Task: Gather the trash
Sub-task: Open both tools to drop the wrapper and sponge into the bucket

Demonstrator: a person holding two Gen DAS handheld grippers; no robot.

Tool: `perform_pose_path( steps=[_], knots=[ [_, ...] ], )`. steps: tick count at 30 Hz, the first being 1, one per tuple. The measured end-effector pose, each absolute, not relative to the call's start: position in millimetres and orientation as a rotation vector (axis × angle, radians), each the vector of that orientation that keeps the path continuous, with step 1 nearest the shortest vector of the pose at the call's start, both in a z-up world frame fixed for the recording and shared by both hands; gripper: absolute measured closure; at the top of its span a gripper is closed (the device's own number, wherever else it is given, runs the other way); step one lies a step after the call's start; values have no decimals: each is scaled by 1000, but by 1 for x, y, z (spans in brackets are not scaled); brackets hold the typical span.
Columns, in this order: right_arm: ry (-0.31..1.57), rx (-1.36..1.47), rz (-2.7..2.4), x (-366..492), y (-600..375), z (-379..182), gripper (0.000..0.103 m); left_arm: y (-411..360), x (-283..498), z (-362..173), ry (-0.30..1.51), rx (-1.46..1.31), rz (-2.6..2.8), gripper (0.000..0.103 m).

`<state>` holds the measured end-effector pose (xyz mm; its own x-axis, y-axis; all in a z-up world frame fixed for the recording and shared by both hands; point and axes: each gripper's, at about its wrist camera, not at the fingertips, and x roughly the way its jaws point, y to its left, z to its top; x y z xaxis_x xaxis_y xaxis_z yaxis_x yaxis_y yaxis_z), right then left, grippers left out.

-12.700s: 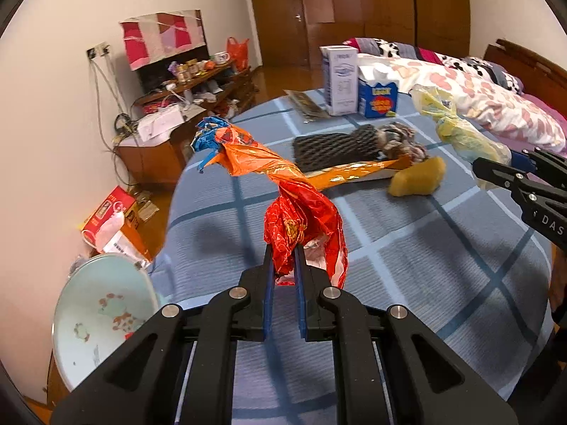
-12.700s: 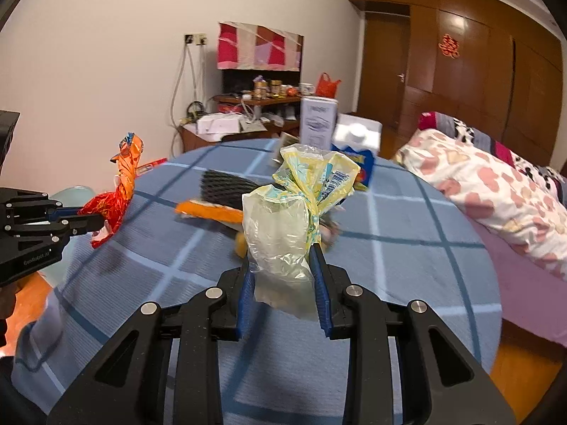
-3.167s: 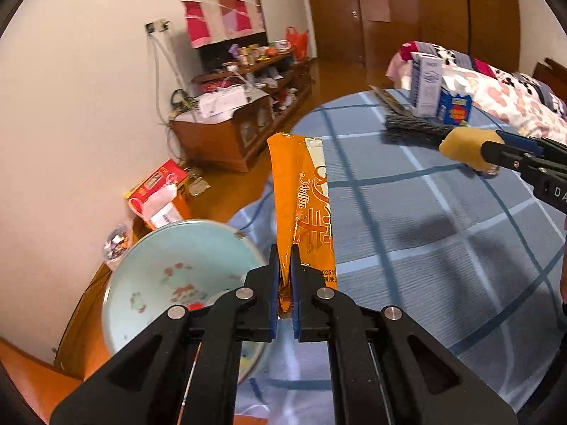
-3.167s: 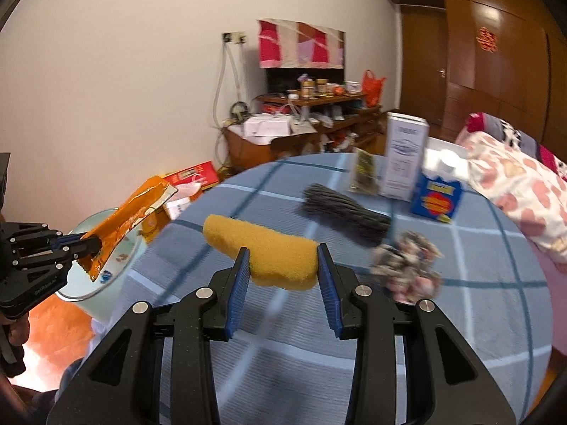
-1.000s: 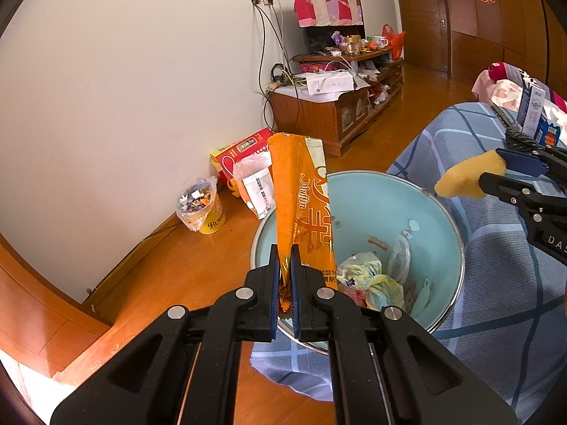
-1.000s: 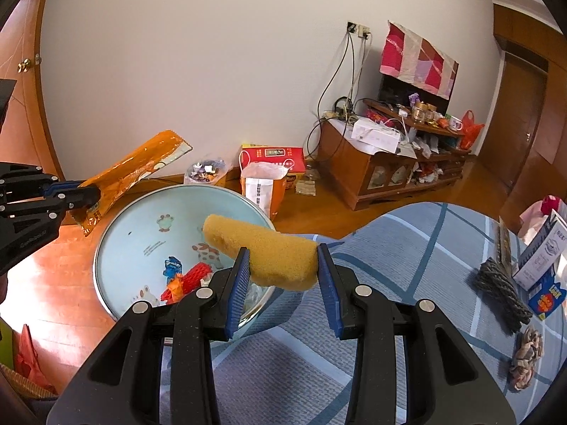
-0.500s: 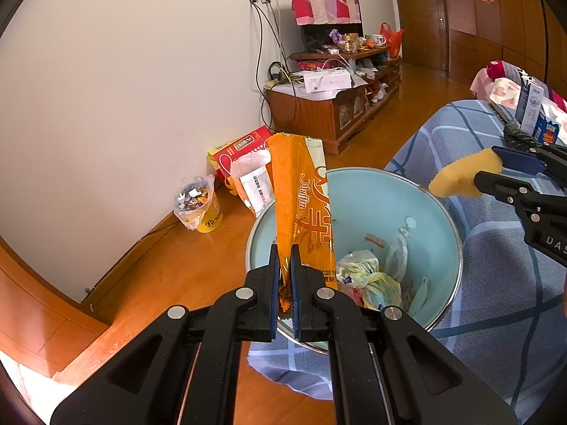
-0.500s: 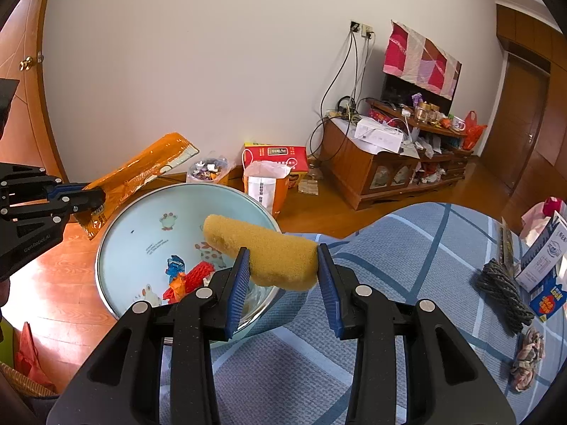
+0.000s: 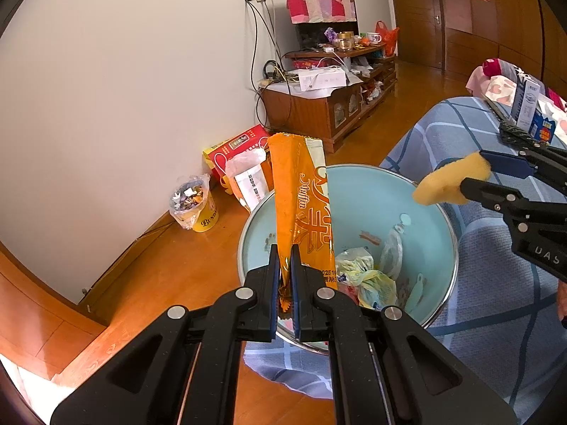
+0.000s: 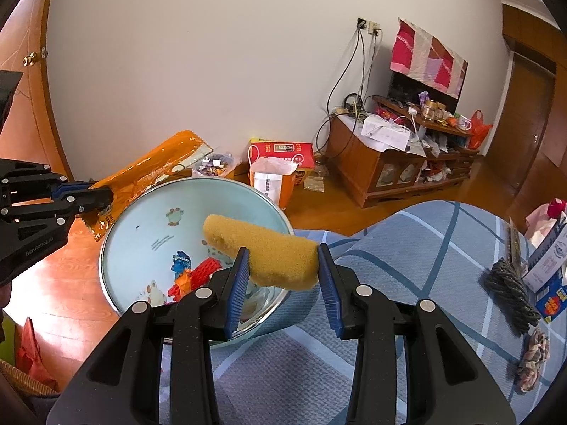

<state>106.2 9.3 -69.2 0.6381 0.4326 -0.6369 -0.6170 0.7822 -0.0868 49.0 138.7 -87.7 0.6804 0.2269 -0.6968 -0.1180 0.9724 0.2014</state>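
My left gripper (image 9: 284,260) is shut on a long orange snack wrapper (image 9: 301,198) and holds it upright over the near rim of a light-blue basin (image 9: 436,212) with trash inside. My right gripper (image 10: 283,265) is shut on a yellow sponge (image 10: 262,251) at the basin's (image 10: 141,226) table-side edge. The left gripper (image 10: 92,194) and wrapper (image 10: 149,170) show in the right wrist view, and the right gripper (image 9: 476,171) and sponge (image 9: 446,184) in the left wrist view.
A blue checked table (image 10: 407,248) carries a dark mesh roll (image 10: 506,290), a shell-like clump (image 10: 531,357) and a blue-white carton (image 10: 549,265). On the wooden floor stand a red box (image 9: 237,145), a white bag (image 9: 248,173) and a small trash bucket (image 9: 195,205). A cluttered wooden cabinet (image 9: 319,102) lines the wall.
Both grippers have shifted slightly toward the basin, and it looks a little nearer in both views. Each still holds its item.
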Motion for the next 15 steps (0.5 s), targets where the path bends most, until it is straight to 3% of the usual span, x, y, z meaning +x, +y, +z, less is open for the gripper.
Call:
perform_pose_path(
  steps=[5,7,9,15],
  knots=[
    [653,-331,638,105,17,-73,58,137,49,-90,815,139,188,93],
    [649,-339,642,102,19,-74,46,136,49,-91,819,139,183,79],
    [650,-343,640,101,20,-76,42,133,47,-90,814,146,189,59],
    [659,-336,630,102,17,-78,40,134,49,-92,819,144,183,59]
  ],
)
